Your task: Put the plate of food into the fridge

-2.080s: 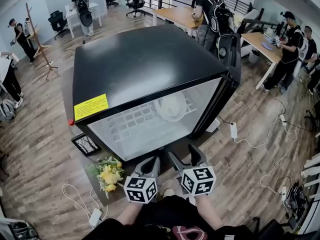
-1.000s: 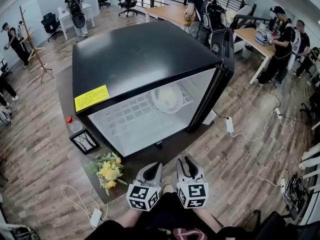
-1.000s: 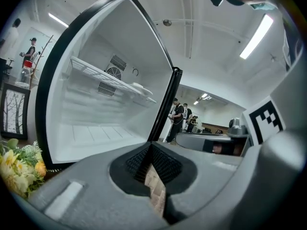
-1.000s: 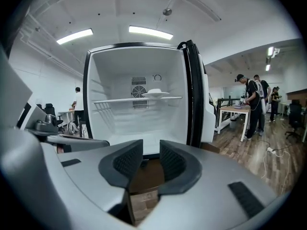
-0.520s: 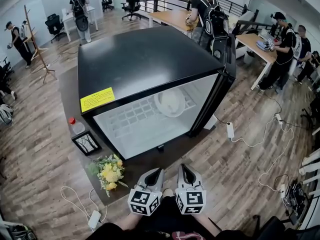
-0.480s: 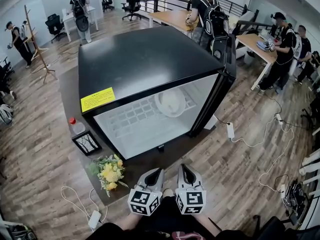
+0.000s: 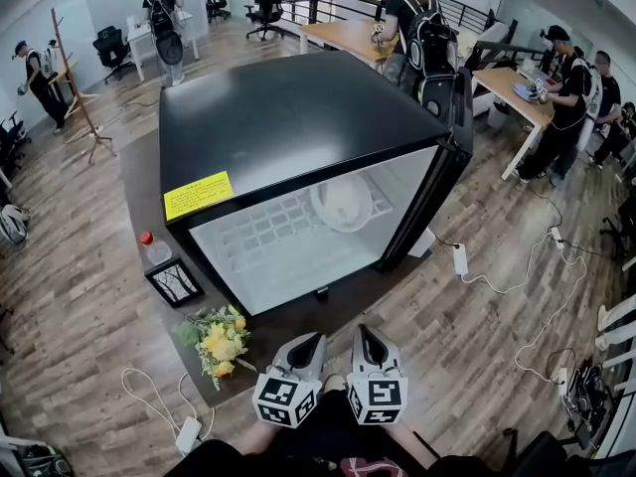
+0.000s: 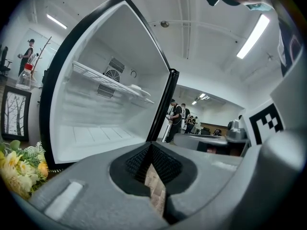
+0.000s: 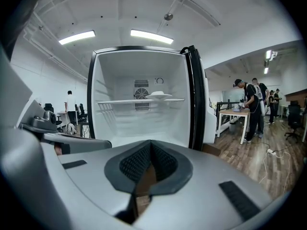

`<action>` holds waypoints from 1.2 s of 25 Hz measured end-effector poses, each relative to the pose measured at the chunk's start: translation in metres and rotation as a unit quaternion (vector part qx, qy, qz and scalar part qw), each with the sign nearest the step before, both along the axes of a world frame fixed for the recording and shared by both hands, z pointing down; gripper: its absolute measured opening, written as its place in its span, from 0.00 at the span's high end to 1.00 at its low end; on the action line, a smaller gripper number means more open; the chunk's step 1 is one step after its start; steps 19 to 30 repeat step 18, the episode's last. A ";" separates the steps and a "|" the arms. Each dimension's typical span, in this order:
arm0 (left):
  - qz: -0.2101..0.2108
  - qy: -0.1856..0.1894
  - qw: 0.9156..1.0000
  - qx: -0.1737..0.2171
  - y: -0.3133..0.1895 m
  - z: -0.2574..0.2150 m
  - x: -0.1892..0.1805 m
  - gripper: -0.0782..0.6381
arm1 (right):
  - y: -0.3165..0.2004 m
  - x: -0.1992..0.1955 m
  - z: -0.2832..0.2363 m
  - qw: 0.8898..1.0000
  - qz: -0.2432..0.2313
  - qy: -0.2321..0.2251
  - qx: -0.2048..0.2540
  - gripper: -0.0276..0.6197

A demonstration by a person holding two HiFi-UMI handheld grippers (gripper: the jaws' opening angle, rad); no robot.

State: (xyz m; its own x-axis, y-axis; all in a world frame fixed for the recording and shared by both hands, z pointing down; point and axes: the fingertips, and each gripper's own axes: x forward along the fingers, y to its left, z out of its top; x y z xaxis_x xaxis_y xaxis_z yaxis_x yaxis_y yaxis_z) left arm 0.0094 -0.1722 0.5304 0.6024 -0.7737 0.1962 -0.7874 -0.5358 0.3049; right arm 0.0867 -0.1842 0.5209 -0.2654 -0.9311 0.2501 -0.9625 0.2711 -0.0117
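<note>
The black fridge (image 7: pixel 288 117) stands open in front of me, its door (image 7: pixel 455 117) swung out to the right. A white plate (image 7: pixel 343 202) rests on the wire shelf (image 7: pixel 278 229) inside; it also shows as the plate (image 8: pixel 135 87) in the left gripper view and the plate (image 9: pixel 159 95) in the right gripper view. Both grippers are held low near my body, well short of the fridge opening. My left gripper (image 7: pixel 310 343) is shut with nothing in it. Beside it my right gripper (image 7: pixel 365 335) is shut and empty too.
A bunch of yellow flowers (image 7: pixel 217 341), a small picture frame (image 7: pixel 174 281) and a red-capped bottle (image 7: pixel 151 248) lie on the floor left of the fridge. A power strip (image 7: pixel 460 258) with cables trails to the right. People and desks stand behind.
The right gripper's jaws have closed. Both grippers have drawn back from the fridge toward my body, while the plate stays on the shelf.
</note>
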 end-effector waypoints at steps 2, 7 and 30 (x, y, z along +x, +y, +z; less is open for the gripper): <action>0.000 0.003 1.000 0.002 -0.002 -0.003 0.000 0.88 | -0.001 0.000 -0.002 1.000 0.002 0.000 0.003 0.95; -0.010 -0.005 1.000 -0.002 -0.007 -0.002 -0.001 0.88 | -0.004 0.002 -0.004 1.000 0.007 -0.004 0.006 0.95; -0.023 -0.012 1.000 0.009 -0.006 -0.003 -0.005 0.88 | -0.001 -0.005 0.001 1.000 0.001 0.007 0.007 0.95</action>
